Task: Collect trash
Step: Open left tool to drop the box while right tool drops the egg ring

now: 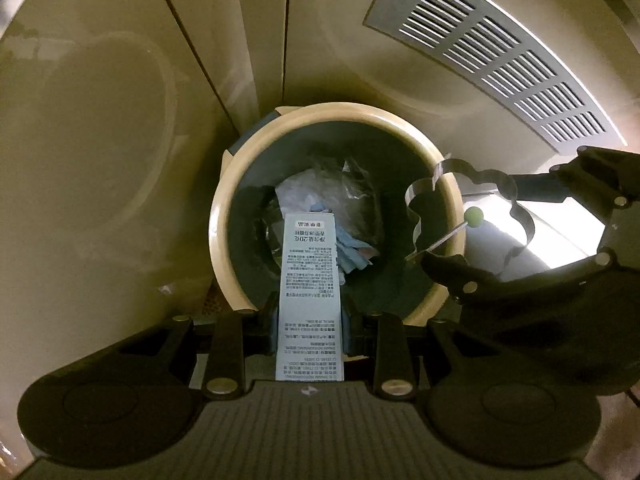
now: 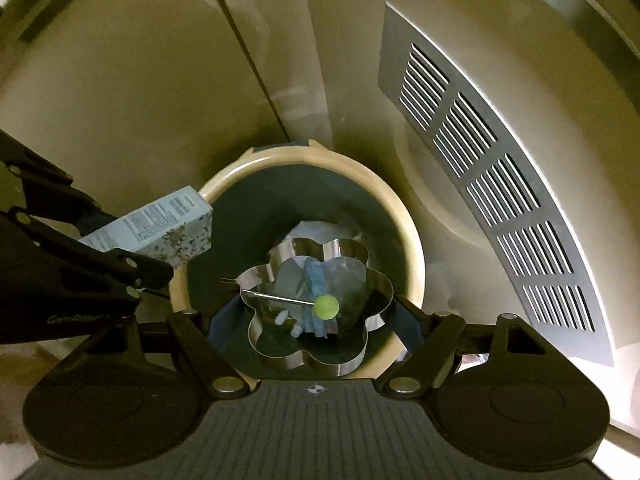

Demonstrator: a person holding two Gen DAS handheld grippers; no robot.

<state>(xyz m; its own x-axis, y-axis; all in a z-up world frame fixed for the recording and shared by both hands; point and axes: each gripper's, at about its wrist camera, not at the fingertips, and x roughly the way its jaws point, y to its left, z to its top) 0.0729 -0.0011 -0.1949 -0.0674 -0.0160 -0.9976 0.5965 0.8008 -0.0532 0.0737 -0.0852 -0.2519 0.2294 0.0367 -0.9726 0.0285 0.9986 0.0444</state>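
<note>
Left gripper [image 1: 310,312] is clamped narrow on a long pale-blue printed carton [image 1: 310,300], which runs forward between its fingers; the carton's far end reaches out over the mouth of the round trash bin [image 1: 218,216] directly ahead and below. From the right wrist view the same carton [image 2: 160,226] shows at left, tilted, its speckled end face hanging just above the bin's cream rim [image 2: 416,256]. Right gripper [image 2: 320,320] has its fingers spread fairly wide, pressed against the two sides of a flower-shaped metal ring mould [image 2: 360,360] — the mould sits between them with its open centre toward the bin. A thin metal pin with a green ball head [image 2: 326,306] lies across the mould's opening; whether it is fixed to the ring I cannot tell. In the left wrist view the mould [image 1: 520,216] and green ball [image 1: 474,216] sit ahead and to the right, over the bin's right rim. Bin interior is dark grey, already holding crumpled clear plastic [image 1: 320,188] and blue scraps [image 1: 352,256]. Beyond the bin — beige cabinet panels [image 1: 100,120] and a slotted metal vent grille [image 2: 500,200] to the right.
</note>
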